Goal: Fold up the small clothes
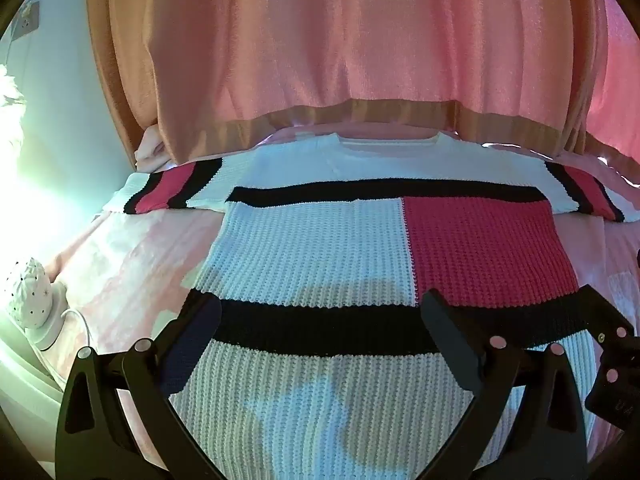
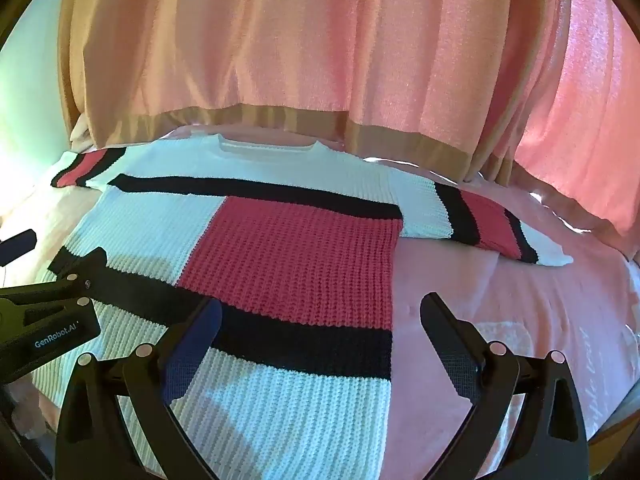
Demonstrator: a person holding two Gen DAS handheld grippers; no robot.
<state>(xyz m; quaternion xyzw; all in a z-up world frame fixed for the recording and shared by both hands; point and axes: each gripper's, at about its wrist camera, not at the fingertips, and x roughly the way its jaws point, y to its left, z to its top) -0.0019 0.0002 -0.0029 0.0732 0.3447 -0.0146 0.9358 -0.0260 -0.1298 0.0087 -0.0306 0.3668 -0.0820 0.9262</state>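
Note:
A knitted sweater [image 1: 312, 248] in white, black and pink-red blocks lies flat on a pink bedspread [image 1: 132, 256], neck away from me, both sleeves spread sideways. It also shows in the right wrist view [image 2: 288, 252]. My left gripper [image 1: 320, 312] is open and empty, low over the sweater's lower body near the black band. My right gripper [image 2: 320, 316] is open and empty over the sweater's lower right edge, one finger over the sweater and one over the bedspread [image 2: 500, 304]. The left gripper shows at the left of the right wrist view [image 2: 60, 292].
A pink curtain with a tan hem [image 1: 340, 60] hangs behind the bed. A white perforated lamp [image 1: 32, 296] with a cord stands at the left bed edge by a pale wall. Folded pale cloth [image 1: 150, 148] lies at the far left under the curtain.

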